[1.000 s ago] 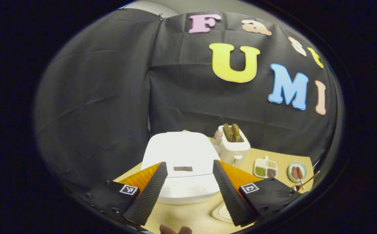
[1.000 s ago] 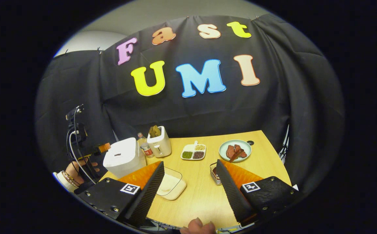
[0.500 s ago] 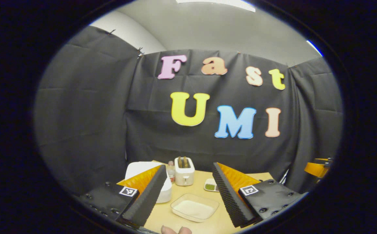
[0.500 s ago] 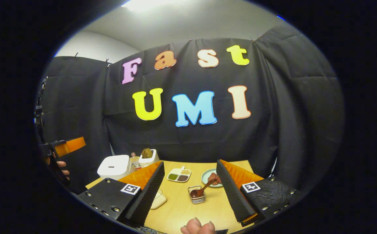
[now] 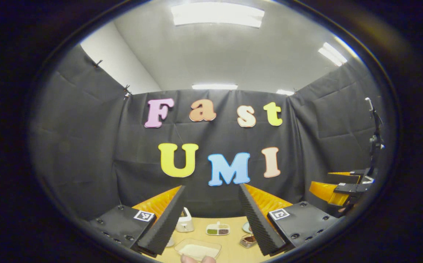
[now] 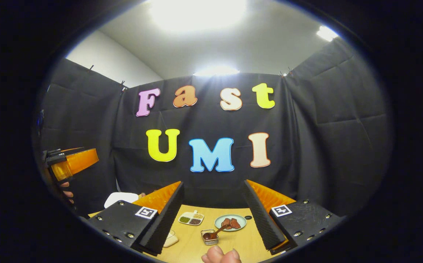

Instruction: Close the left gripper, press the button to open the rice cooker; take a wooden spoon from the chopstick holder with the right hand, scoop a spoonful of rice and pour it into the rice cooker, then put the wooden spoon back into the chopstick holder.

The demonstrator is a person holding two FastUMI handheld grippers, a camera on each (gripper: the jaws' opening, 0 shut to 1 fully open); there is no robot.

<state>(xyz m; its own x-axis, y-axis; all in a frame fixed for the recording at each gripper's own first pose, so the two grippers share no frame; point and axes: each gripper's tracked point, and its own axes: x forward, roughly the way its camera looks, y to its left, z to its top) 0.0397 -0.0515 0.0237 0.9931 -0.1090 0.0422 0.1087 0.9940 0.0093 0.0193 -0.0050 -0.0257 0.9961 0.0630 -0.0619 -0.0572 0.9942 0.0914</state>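
Both tongs, left [image 5: 211, 219] and right [image 6: 213, 215], hang open and empty, raised high over the pale wooden counter [image 6: 233, 239]; the white rice cooker [image 6: 120, 199] sits far left, lid down.

I see the white rice cooker [image 6: 120, 198] lid-down at the table's left, and the wooden spoon [image 6: 216, 231] leaning in the small square chopstick holder [image 6: 210, 237] beside the clear rice tray [image 5: 197, 249].

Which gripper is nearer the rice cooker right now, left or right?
Left, as far as the views tell. The left gripper is raised on the rice cooker's side of the table; the right gripper points at the table's middle, with the cooker off to its left.
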